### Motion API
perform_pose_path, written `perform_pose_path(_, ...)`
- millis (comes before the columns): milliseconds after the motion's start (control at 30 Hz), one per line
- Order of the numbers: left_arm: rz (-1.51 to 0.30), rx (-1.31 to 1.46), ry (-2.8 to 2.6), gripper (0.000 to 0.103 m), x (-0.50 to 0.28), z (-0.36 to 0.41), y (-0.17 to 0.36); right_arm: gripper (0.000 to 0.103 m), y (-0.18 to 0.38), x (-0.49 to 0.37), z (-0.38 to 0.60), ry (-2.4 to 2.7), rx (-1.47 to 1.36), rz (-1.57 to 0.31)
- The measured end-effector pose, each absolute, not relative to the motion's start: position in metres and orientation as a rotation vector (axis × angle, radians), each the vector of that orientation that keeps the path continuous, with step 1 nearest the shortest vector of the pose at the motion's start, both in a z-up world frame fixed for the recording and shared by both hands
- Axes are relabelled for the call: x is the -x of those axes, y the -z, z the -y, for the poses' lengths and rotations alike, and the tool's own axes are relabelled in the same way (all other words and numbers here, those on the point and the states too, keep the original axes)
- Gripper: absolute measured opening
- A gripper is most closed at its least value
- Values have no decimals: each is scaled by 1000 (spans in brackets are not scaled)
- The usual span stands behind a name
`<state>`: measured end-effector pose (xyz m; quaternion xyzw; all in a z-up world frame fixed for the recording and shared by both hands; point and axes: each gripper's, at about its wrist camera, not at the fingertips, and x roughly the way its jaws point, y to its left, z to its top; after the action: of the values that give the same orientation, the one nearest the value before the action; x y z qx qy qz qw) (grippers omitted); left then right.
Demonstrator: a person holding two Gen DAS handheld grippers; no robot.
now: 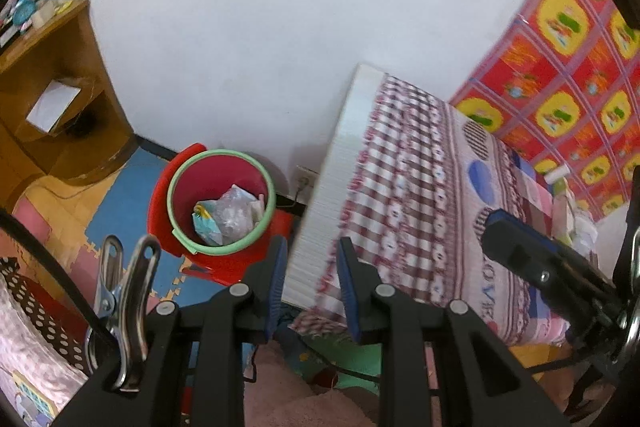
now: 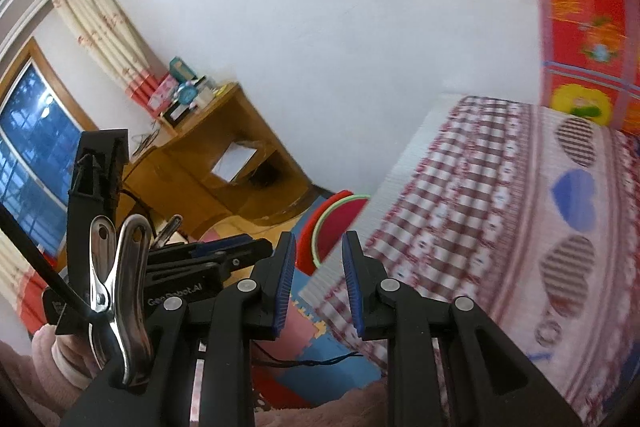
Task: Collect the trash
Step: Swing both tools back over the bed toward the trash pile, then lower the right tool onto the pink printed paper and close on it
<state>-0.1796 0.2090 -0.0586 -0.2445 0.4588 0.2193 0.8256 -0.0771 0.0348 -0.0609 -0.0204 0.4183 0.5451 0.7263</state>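
Right, step: you're between pickups; both tongs carry nothing, bin already has waste in it.
Left tongs: jaws a narrow gap apart, nothing between the blue pads, aimed down past the bed corner.
Right tongs: same, slightly parted, empty, looking across the floor toward the bin.
Trash bin: red bucket with green rim, on the floor against the wall, between the wooden shelf unit and the bed.
Trash in bin: crumpled plastic and paper wrappers, low in the bucket.
Loose trash: none clearly in view; small items at the far bed edge by the red patterned cloth, too blurred to call.
Next move: you likely need to scan for another piece, then close on it; judgement only.
Edges: bed corner juts close to the bin's right side; in the right wrist view it hides part of the rim.
Open room: foam floor mat left of the bin is free; come in from that side or from above.
Risk: cable along the floor near the bed foot could snag.
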Motion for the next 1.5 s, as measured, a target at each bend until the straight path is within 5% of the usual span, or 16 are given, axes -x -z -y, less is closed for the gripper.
perform_pose_path(700,-1004,350,-214,38,112,-62,47,32,37,62,148,-834,-80,-840)
perform_pose_path(1500,-1049,134,217,38,-22,54,53,33,55,9,280,-343,-267,-844)
